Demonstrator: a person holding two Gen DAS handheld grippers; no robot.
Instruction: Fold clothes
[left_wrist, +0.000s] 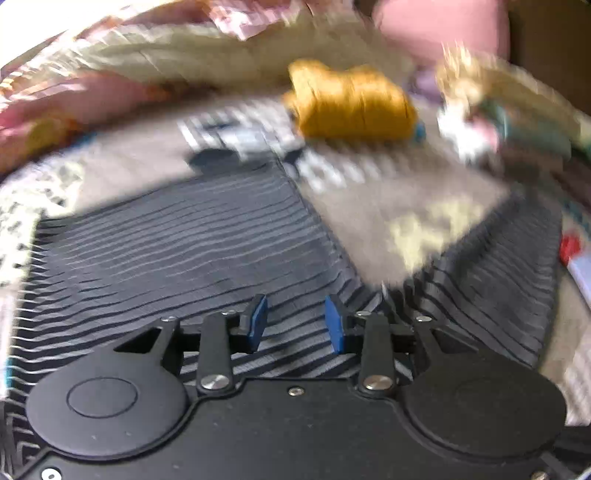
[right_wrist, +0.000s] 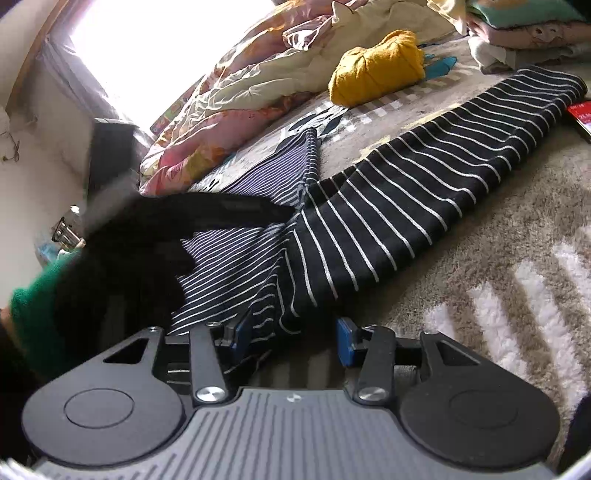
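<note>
Striped garment (right_wrist: 424, 177) — flat on bed (right_wrist: 480, 258)

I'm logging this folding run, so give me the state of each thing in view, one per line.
striped garment: spread on the bed, unfolded, one sleeve stretched out
mustard garment: bundled up, apart from the striped one
quilt: crumpled
left gripper: open, over striped cloth
right gripper: open, at the garment's edge

Black white-striped garment (right_wrist: 388, 192) spread flat on bed, sleeve extended.
</note>
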